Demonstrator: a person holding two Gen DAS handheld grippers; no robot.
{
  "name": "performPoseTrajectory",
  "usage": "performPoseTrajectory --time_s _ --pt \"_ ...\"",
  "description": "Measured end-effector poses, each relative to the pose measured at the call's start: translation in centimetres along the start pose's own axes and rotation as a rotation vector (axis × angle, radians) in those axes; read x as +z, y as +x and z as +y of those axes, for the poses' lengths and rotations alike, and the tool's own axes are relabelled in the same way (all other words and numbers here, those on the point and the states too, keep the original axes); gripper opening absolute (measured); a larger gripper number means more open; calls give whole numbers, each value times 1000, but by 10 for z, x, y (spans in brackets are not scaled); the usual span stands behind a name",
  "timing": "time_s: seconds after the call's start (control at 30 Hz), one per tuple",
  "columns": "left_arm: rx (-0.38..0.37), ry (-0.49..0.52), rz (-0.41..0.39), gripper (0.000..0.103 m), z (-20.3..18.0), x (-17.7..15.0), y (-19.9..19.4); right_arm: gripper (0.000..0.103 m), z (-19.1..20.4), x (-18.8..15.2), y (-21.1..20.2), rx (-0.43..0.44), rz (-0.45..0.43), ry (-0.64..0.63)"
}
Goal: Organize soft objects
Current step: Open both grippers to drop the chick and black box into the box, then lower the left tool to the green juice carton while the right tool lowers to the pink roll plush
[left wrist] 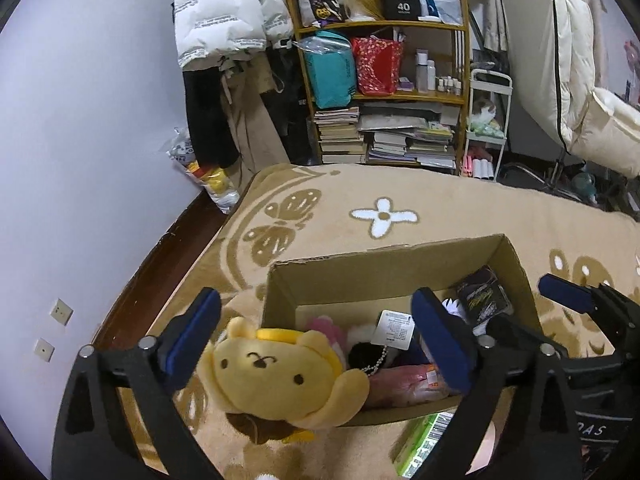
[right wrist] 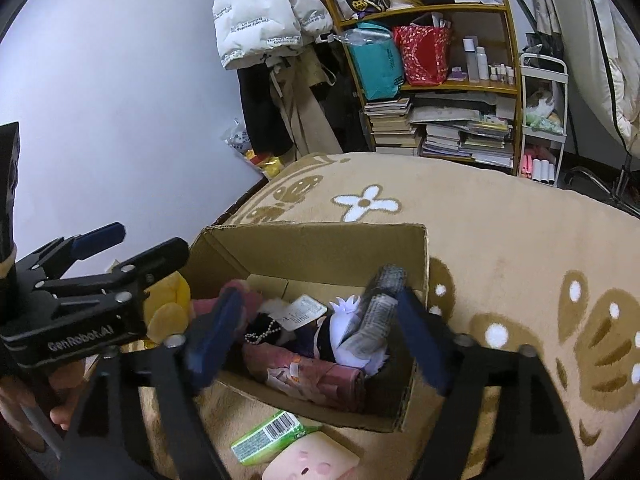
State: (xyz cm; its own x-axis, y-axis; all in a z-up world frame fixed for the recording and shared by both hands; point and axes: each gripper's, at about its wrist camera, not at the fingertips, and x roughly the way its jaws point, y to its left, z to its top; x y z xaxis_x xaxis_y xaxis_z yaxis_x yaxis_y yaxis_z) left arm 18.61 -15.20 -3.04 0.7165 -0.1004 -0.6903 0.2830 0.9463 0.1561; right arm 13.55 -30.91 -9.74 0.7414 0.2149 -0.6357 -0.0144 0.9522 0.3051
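Note:
An open cardboard box [left wrist: 384, 268] stands on the beige rug and holds several soft things: a pink plush, a white tag, a maroon pouch [left wrist: 404, 386]. A yellow dog plush [left wrist: 276, 376] hangs over the box's near left corner. My left gripper [left wrist: 320, 344] is open, its blue pads on either side of the plush without pressing it. In the right wrist view the box [right wrist: 320, 240] sits ahead, and my right gripper [right wrist: 320, 340] is open over its near edge and empty. The left gripper [right wrist: 100, 280] shows at the left there, beside the plush [right wrist: 170, 304].
A green packet [right wrist: 268, 436] and a pink plush [right wrist: 316, 460] lie on the rug in front of the box. A wooden shelf [left wrist: 380, 92] with books and bags, hanging coats and a white cart stand at the rug's far edge. The wall is at the left.

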Motion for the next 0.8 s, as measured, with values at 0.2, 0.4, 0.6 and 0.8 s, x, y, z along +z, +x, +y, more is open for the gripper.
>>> performPoseTrajectory --time_s 0.2,0.4,0.6,0.8 --pt "17 -27 -11 98 13 0 -18 101 4 -3 -10 -9 -5 -2" --pt "7 -38 0 98 21 -10 -36 101 14 -14 -23 -32 23 -28" --pt "-29 -54 36 98 23 -22 -52 101 20 -30 -36 -48 63 -20" --pt "-36 -42 76 98 20 -41 -63 101 27 -49 -48 -58 104 -15"
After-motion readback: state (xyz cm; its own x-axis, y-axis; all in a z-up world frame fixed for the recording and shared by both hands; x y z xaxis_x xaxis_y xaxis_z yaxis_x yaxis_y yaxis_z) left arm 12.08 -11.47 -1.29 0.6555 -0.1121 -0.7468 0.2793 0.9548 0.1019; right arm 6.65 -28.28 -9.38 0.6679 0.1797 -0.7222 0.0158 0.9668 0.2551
